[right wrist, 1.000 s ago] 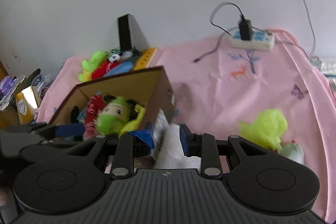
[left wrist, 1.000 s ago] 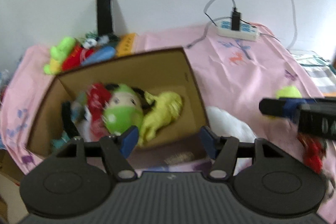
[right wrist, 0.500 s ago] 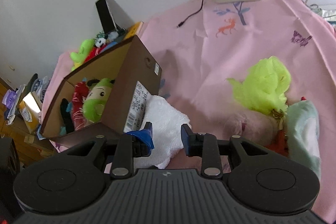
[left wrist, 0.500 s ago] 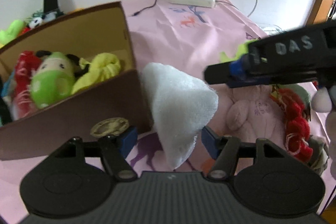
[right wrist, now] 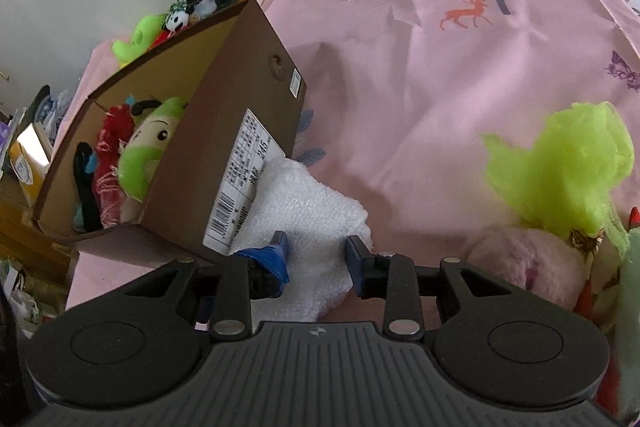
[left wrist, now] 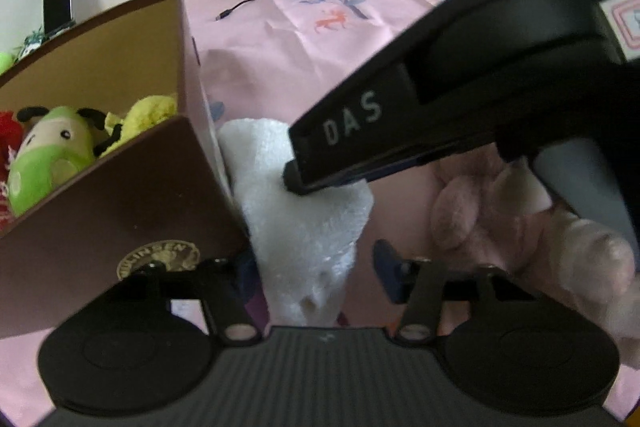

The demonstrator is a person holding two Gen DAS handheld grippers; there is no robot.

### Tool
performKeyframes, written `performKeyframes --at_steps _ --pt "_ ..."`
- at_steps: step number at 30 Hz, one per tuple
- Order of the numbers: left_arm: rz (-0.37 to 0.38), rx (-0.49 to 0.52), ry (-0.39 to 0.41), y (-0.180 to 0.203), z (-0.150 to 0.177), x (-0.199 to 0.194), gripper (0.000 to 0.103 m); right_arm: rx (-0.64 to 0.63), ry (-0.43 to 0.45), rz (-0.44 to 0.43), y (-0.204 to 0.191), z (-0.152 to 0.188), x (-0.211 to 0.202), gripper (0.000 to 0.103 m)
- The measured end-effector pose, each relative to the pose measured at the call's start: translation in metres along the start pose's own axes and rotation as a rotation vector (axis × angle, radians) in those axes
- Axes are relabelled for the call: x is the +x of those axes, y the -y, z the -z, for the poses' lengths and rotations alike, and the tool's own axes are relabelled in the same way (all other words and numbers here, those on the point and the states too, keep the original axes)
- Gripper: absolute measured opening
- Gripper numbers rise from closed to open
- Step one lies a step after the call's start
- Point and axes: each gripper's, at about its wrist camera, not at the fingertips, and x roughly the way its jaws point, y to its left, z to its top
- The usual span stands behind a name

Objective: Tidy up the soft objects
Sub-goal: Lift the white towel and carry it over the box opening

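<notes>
Cardboard box (right wrist: 256, 99) already holds several toys; white plush (right wrist: 308, 227) sits between both tongs, right tongs (right wrist: 316, 259) opening, left tongs (left wrist: 316, 267) narrowing, neither visibly pressing; green (right wrist: 560, 179) and pink (right wrist: 524, 259) toys remain outside.

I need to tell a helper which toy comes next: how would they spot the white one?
Find the brown cardboard box on the pink sheet. The white fluffy soft toy lies against its labelled outer side, the only white, uncoloured item among green and pink plush.
</notes>
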Motion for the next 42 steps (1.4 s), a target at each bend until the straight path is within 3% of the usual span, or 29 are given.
performKeyframes --at_steps 6,14,21,33,42 --pt "0.011 -0.032 -0.007 -0.006 -0.001 -0.004 0.030 0.010 0.004 -0.011 -0.002 0.003 -0.005 0.013" --pt "0.062 -0.025 0.016 0.002 0.014 -0.033 0.029 -0.035 0.019 -0.013 -0.015 0.021 -0.033 0.009" --pt "0.051 0.043 0.068 0.021 0.034 -0.073 0.029 -0.040 0.046 -0.050 -0.025 0.045 -0.067 0.009" --pt "-0.013 0.144 0.256 0.043 0.030 -0.136 0.029 -0.076 0.239 -0.117 -0.043 0.047 -0.128 0.009" --pt "-0.032 0.145 0.365 -0.004 -0.005 -0.155 0.029 -0.139 0.353 -0.128 -0.079 0.008 -0.128 0.009"
